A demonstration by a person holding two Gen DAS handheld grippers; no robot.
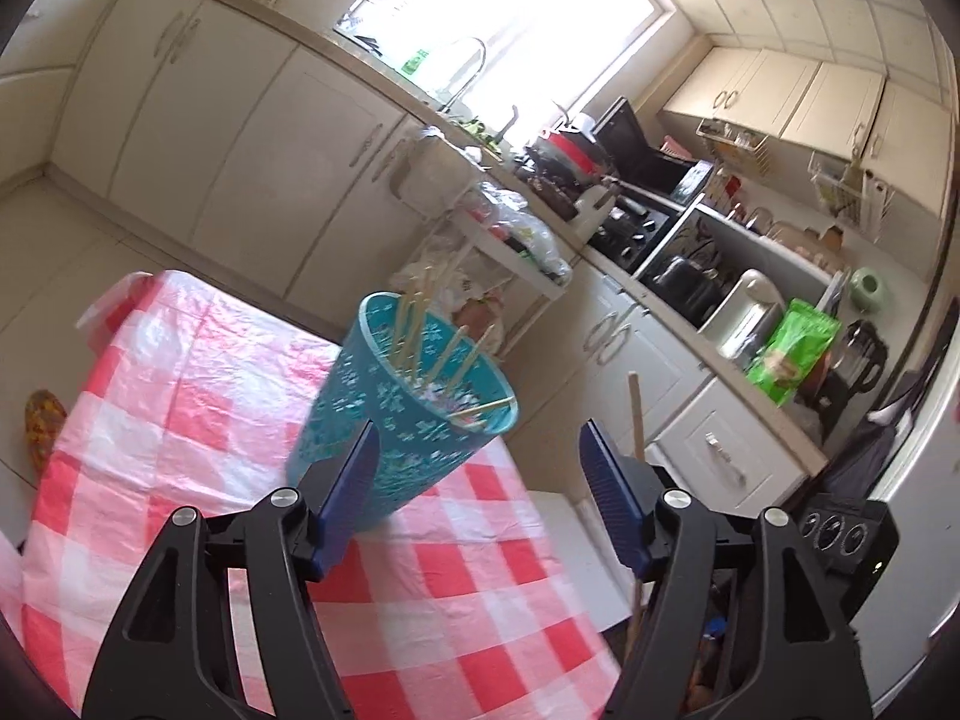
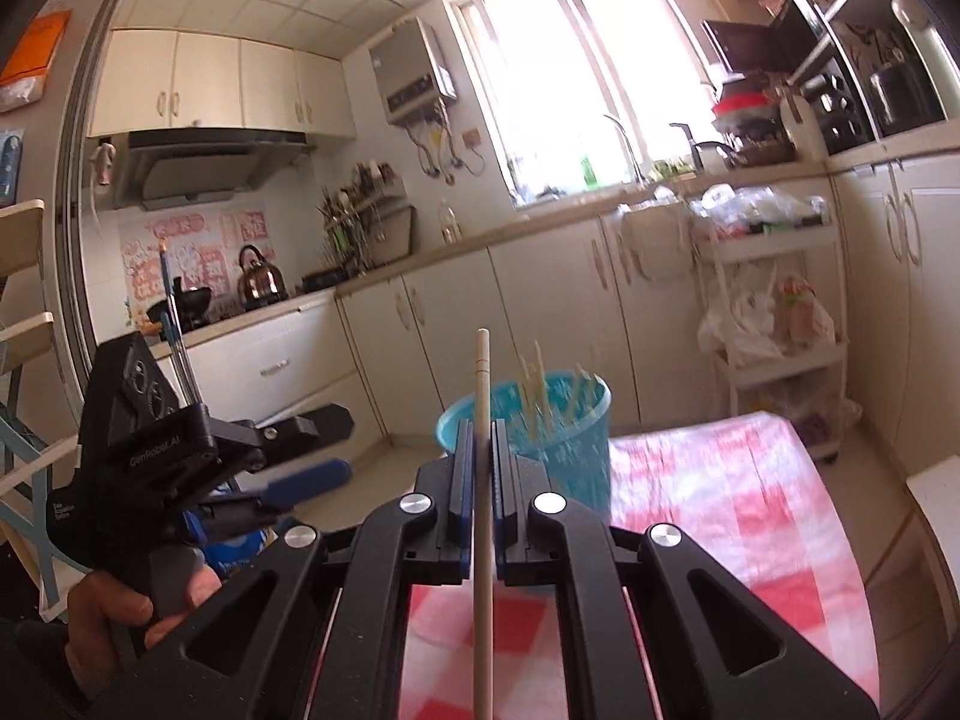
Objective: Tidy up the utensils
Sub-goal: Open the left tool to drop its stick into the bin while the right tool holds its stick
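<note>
Standing on a table with a red and white checked cloth (image 1: 180,420), a teal basket (image 1: 408,414) is seen. The basket is round, wider at the top, and dotted with small cut-out flower shapes. Many pale wooden chopsticks (image 1: 420,324) are kept inside it, and they lean out over the rim in different ways.

One more chopstick (image 2: 482,480) is pinched by the right gripper (image 2: 480,450). Its blue pads are pressed together on the stick, which is held upright. The stick is long, thin and light in color, and it is round at the top. It is held on the near side of the basket, just in front of it in the right wrist view, where the basket looks blurred.

The left gripper (image 1: 480,450) is spread wide, and nothing is held between its blue pads (image 1: 354,480). The basket is seen just past its left pad. The same held stick can be seen behind its right pad.

Far behind, white cupboards (image 1: 210,120) and a bright window (image 2: 570,60) are seen.
</note>
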